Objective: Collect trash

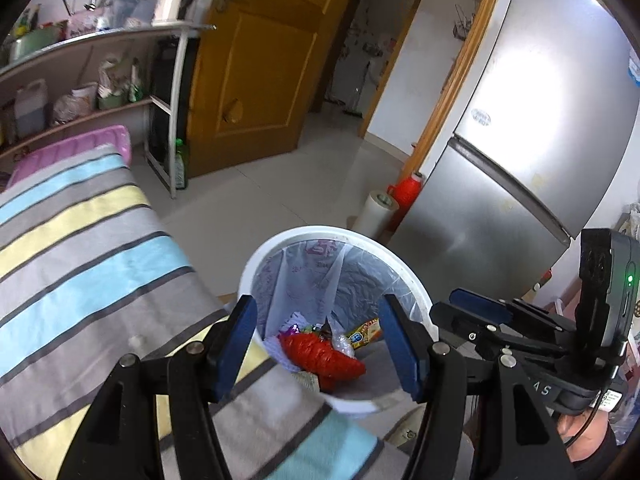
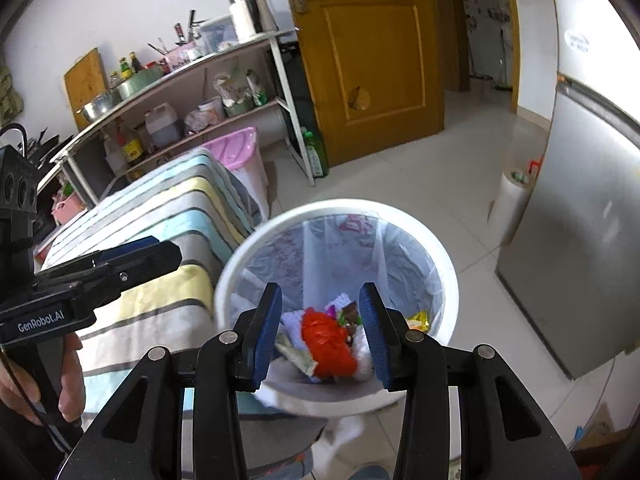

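We see the white bin point(image 2: 448, 264) on the floor against the striped table's point(image 1: 80, 240) edge, trash lying at its bottom: a red bag point(image 2: 328, 340) among wrappers point(image 1: 366, 332). Our left tongs point(image 1: 318, 344) and right tongs point(image 2: 320, 332) hang above it, both spread open and empty.

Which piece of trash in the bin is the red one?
The crumpled red bag in the middle of the white bin; the wrappers around it are yellow, white or dark.

bright daylight | glare on fridge point(image 1: 532, 92) | fisheye-bent edges | dark corners | slight blur
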